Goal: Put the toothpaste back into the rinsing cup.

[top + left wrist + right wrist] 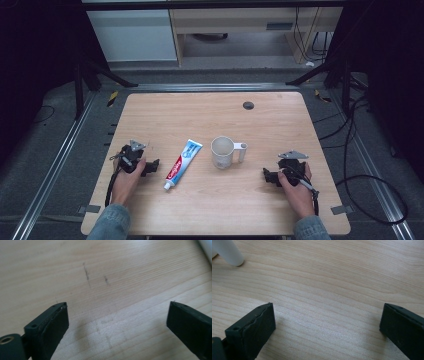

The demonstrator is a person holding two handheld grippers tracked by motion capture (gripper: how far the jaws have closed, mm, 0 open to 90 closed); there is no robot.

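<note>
The left gripper point(152, 166) rests low on the pale wooden tabletop point(260, 200), held by the person's left hand point(125, 176). In the left gripper view its two black jaws stand wide apart with only bare wood between them, so it holds nothing. The left forearm comes in from the near edge, in a blue denim sleeve point(110, 225). The gripper points toward the middle of the tabletop.

The right gripper point(267, 176) sits low on the other side in the right hand point(296, 187), pointing inward too. In the right gripper view its jaws are also spread wide and hold nothing.

Just beside the left gripper lies a white, blue and red toothpaste tube point(183, 164), flat on the wood, with its white cap toward the person. It is not touching the gripper. Near it, closer to the middle, a white plastic cup with a handle point(223, 152) stands upright, handle pointing toward the right side. I cannot tell what is inside it.

The cup and the right gripper are well apart, with open wood between them. The far half of the tabletop is bare but for a small dark round hole point(248, 105). Both hands are near the front edge.
</note>
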